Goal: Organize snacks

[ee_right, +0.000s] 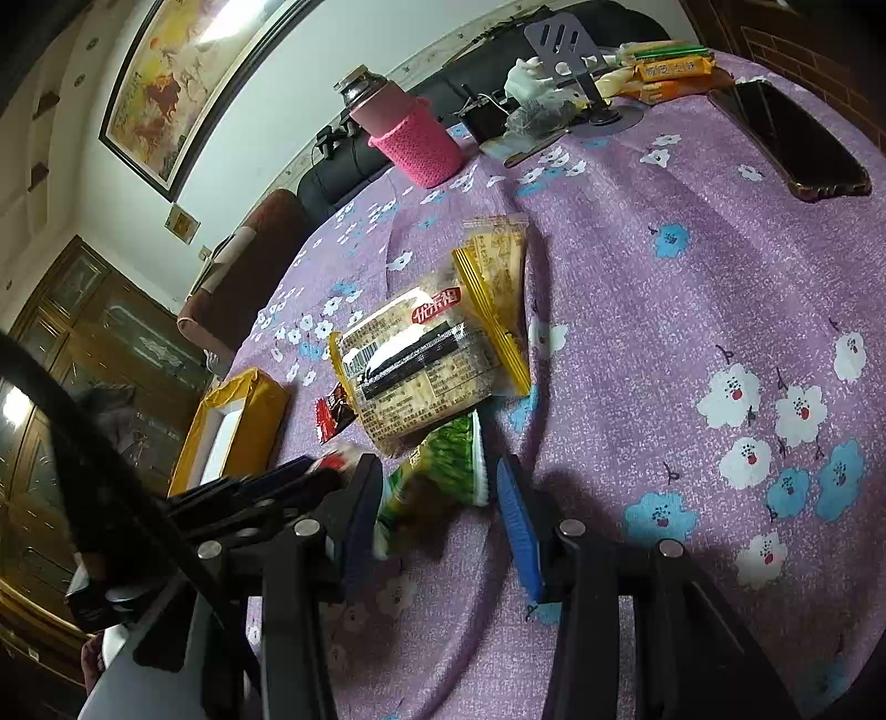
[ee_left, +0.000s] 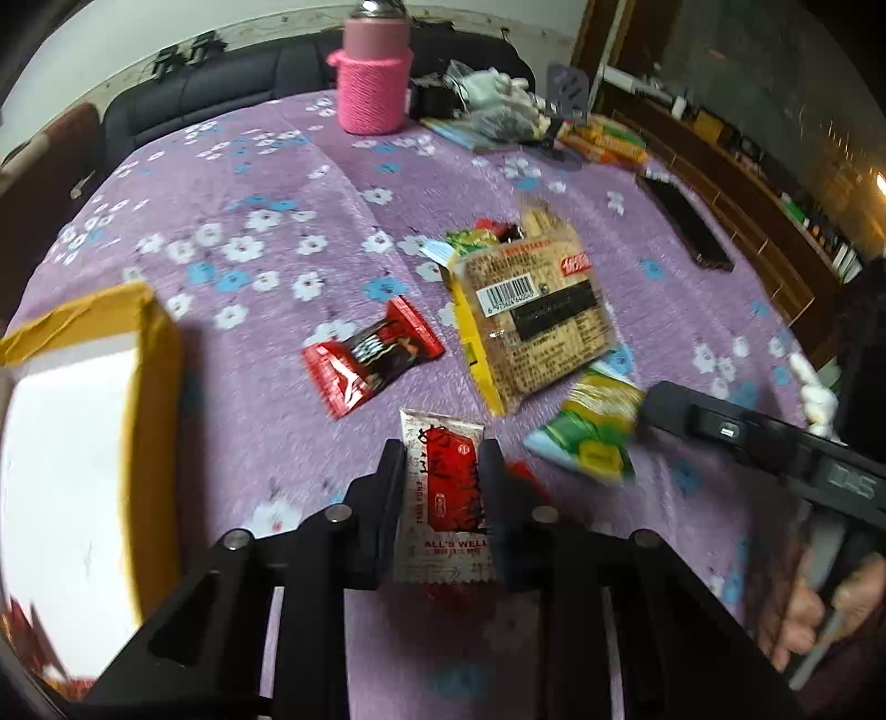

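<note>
My left gripper (ee_left: 442, 465) is shut on a white and red snack packet (ee_left: 443, 498), held above the purple cloth. A yellow box (ee_left: 83, 443) with a white inside stands at the left; it also shows in the right wrist view (ee_right: 238, 426). A red and black wrapper (ee_left: 371, 354) and a large cracker pack (ee_left: 531, 321) lie ahead. My right gripper (ee_right: 437, 487) is open, its fingers on either side of a green snack packet (ee_right: 437, 471), which shows in the left wrist view (ee_left: 587, 426) too. The cracker pack (ee_right: 415, 365) lies just beyond it.
A pink bottle (ee_left: 374, 77) in a knitted sleeve stands at the far side. A black phone (ee_left: 686, 221) lies at the right. More snack packs (ee_left: 603, 141), a phone stand (ee_right: 565, 50) and plastic bags sit at the back. A dark sofa (ee_left: 221, 83) is behind the table.
</note>
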Motion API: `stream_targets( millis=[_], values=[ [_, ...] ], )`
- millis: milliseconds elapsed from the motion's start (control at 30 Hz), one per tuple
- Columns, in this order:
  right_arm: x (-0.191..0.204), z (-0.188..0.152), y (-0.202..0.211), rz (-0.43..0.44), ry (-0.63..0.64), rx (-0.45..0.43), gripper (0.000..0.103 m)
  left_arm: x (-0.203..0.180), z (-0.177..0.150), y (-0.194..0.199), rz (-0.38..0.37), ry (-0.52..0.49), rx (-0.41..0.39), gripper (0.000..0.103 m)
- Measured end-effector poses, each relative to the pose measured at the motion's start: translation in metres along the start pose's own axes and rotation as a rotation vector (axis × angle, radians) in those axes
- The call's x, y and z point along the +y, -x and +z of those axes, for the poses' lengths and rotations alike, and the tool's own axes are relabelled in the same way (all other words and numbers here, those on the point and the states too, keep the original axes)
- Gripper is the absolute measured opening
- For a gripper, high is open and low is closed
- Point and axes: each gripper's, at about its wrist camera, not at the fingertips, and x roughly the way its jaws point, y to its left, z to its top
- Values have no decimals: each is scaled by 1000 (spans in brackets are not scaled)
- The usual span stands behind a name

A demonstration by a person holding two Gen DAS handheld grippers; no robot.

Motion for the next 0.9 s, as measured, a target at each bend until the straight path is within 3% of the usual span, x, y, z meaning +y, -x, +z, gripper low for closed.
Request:
stream_targets(
  millis=[300, 467, 600, 767, 833, 900],
  values=[
    [3, -4, -8, -27, 23, 24, 45, 12, -28, 31, -45, 79, -51, 29],
    [10, -9, -13, -22, 35, 25, 54, 18, -45, 68, -48, 103, -138, 29],
    [12, -7, -15, -41, -16, 14, 55, 33, -57, 94, -38, 134, -191, 29],
    [31, -4, -25, -163, 4, 12, 53, 61, -73, 114, -42, 206, -228, 29],
    [42, -7, -30, -250, 57, 10, 40, 69, -81, 119, -42, 227, -237, 29],
    [51, -12, -33, -316, 114, 1, 36, 79, -87, 125, -43, 249, -253, 29]
  ],
)
